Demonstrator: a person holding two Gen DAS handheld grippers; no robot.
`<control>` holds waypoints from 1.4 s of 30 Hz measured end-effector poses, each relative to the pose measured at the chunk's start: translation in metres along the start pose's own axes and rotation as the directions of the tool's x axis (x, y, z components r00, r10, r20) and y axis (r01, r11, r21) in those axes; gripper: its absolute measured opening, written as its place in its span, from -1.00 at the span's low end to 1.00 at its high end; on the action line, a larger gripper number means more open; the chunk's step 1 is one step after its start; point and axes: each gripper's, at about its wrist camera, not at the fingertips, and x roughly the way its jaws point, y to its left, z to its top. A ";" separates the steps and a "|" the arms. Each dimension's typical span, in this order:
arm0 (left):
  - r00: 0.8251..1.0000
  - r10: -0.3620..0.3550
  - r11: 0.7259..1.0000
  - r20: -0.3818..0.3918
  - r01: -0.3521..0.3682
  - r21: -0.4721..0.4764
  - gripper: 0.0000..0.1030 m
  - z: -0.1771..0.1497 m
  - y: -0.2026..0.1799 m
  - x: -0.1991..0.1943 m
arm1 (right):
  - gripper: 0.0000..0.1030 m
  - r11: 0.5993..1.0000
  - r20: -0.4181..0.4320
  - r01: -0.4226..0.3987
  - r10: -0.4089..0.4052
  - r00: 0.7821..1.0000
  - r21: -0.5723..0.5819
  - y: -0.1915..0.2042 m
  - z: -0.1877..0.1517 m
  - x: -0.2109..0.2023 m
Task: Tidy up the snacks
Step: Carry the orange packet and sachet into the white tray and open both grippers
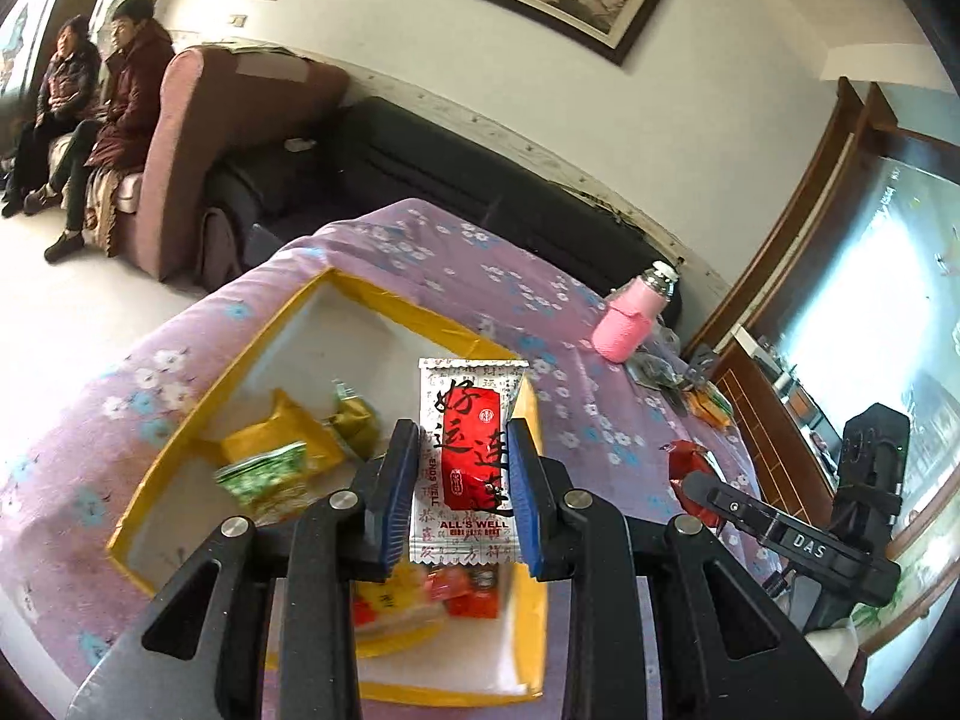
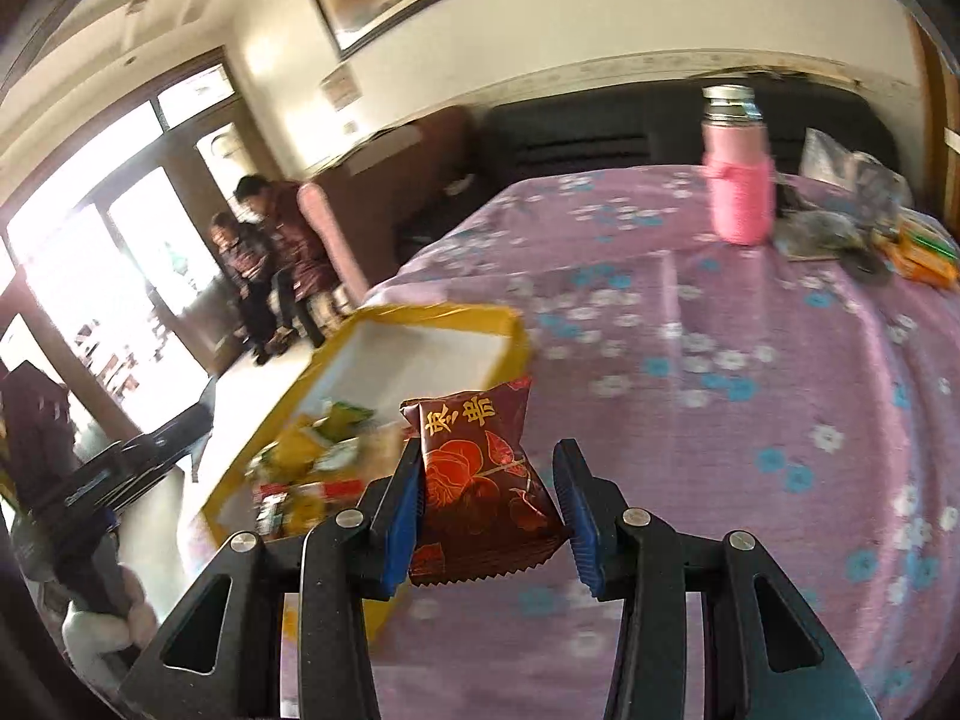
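My left gripper (image 1: 462,483) is shut on a white and red snack packet (image 1: 467,456) and holds it above the yellow-rimmed box (image 1: 180,420). Several yellow, green and red snacks (image 1: 282,456) lie in the box. My right gripper (image 2: 489,510) is shut on a dark red snack packet (image 2: 480,486), held over the purple floral cloth beside the box (image 2: 510,330). The right gripper also shows in the left wrist view (image 1: 702,480), holding the red packet (image 1: 690,462).
A pink bottle (image 2: 738,180) stands at the back of the table with orange packets (image 2: 924,252) and clutter beside it. A black sofa (image 1: 480,168) lies behind the table. Two people (image 1: 96,108) sit at the left.
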 end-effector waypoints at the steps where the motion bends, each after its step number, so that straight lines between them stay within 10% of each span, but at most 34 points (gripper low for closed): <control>1: 1.000 0.005 1.000 -0.003 -0.005 -0.004 -0.50 -0.001 0.003 0.000 | -0.16 1.000 -0.011 -0.011 0.011 1.000 -0.008 0.007 -0.001 0.005; 27: 0.981 0.176 0.984 -0.079 -0.175 0.016 -0.49 -0.027 0.066 0.020 | -0.23 0.989 -0.269 -0.058 0.019 0.963 -0.137 0.097 -0.062 0.113; 42: 0.959 0.285 0.957 0.001 -0.284 0.060 0.34 -0.020 0.043 0.004 | -0.13 0.987 -0.239 -0.048 0.009 0.971 -0.156 0.100 -0.054 0.115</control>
